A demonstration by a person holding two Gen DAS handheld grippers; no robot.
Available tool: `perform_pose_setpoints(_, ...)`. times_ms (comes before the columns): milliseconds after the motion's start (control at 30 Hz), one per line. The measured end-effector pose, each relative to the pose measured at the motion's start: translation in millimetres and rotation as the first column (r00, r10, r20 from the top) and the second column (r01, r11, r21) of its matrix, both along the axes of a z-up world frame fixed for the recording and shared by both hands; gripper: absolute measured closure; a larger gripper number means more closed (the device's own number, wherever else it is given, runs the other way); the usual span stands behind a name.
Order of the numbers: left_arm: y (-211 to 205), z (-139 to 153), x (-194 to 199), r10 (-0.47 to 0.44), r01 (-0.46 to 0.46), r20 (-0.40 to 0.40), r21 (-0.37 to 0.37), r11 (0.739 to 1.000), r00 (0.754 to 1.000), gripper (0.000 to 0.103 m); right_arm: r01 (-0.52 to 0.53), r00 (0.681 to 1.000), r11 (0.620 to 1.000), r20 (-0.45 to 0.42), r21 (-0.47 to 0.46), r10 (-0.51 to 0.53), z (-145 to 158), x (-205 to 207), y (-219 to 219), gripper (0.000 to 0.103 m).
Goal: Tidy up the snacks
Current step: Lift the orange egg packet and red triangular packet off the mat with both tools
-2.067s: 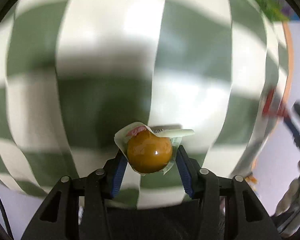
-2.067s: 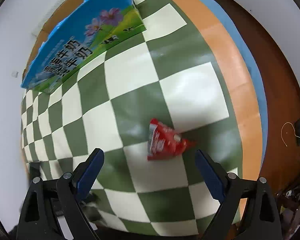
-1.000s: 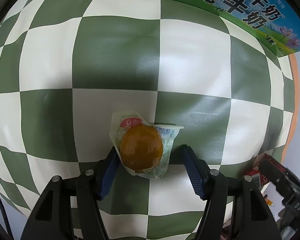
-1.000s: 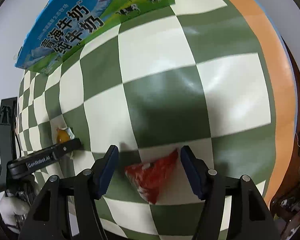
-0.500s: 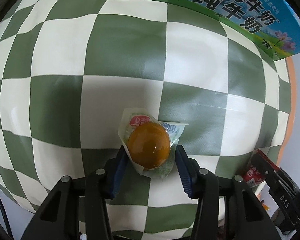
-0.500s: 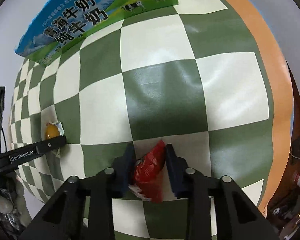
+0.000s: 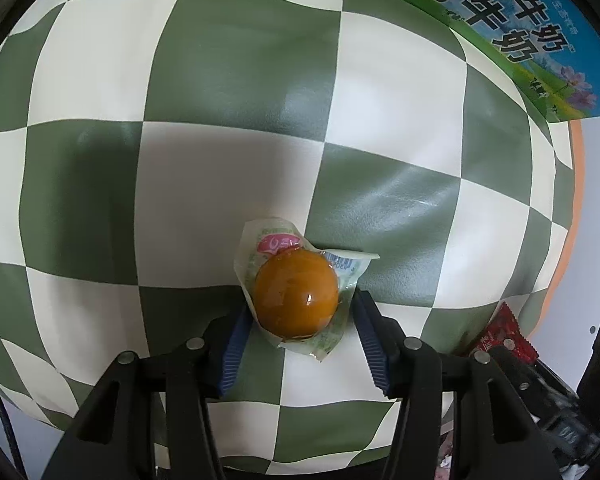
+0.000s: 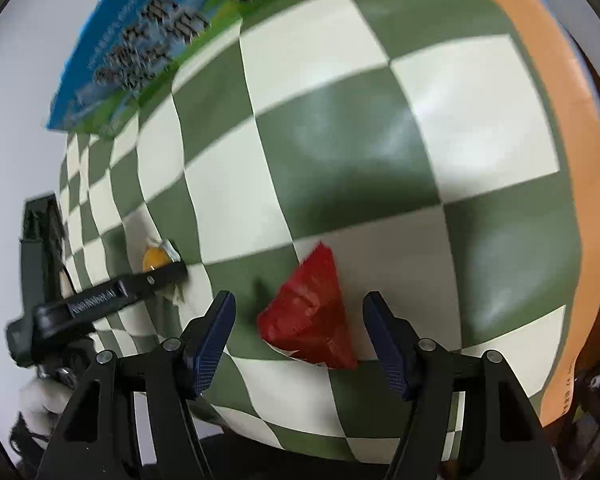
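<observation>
Broadly, a green-and-white checked tablecloth [image 7: 228, 80] spreads ahead of both grippers, with a blue-and-green milk carton [image 8: 140, 44] lying far forward of the right gripper [image 8: 298, 330] and to its left. That right gripper stands wide open, its blue pads well clear on either side of the red snack packet [image 8: 310, 312] resting on the cloth between them. The left gripper [image 7: 298, 330] is closed narrowly on the egg-shaped orange snack in a clear wrapper [image 7: 296, 294], its pads pressing the wrapper's sides.
</observation>
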State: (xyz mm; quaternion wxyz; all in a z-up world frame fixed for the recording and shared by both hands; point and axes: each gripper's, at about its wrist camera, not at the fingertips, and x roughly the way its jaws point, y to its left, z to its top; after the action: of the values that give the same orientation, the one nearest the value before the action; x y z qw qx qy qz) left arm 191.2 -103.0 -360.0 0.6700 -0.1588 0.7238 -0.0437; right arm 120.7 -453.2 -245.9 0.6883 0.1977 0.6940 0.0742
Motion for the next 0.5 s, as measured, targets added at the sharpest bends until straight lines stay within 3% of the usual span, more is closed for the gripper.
perform_pose_setpoints(67,-7,-1,6,-0.001,0.001,0.010,0.019,1.000,1.000,0.057,-0.014,1.000,1.000,0.018,-0.025,0.014,-3,-2,12,0.036)
perform_pose_setpoints(167,-3,9,13,-0.016,0.014,0.035,0.055,0.998,0.999,0.058,-0.046,0.997,0.995,0.059,-0.093,0.052,-4,-6,22,0.066)
perform_pose_setpoints(500,-13,24,3,-0.056,0.049,0.075,0.089,0.995,0.996,0.059,-0.063,0.989,0.993,0.129,-0.099,0.075,14,-13,21,0.069)
